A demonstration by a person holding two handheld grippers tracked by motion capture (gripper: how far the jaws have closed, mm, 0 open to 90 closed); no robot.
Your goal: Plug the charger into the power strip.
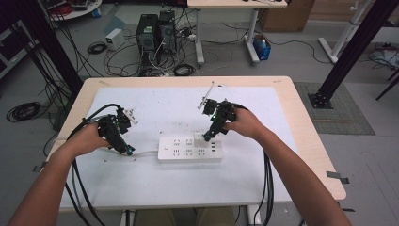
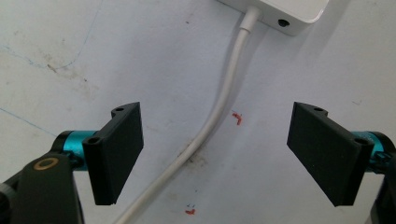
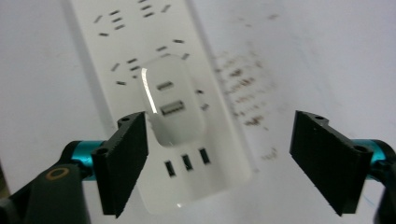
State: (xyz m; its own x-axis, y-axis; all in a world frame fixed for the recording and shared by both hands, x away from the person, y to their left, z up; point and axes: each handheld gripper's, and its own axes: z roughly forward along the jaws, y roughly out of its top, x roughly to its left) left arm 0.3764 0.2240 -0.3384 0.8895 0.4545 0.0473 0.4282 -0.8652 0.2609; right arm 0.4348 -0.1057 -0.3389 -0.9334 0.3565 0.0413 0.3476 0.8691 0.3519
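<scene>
Figure: two-handed work at a white power strip (image 1: 190, 148) lying across the middle of the desk (image 1: 282, 89). My left claw (image 1: 126, 149) hangs low, just left of the strip, jaws wide apart and holding nothing; the strip's white cord (image 2: 219, 107) runs on the desk between them, untouched, so I judge this claw is placed to pin or take the cord and steady the strip. My right claw (image 1: 207, 137) is over the strip's right part, jaws likewise wide and empty. A white USB charger (image 3: 171, 100) stands plugged into the strip there, close by one jaw but not gripped. Such spread jaws suit either closing on the charger or having let it go; I cannot tell which.
</scene>
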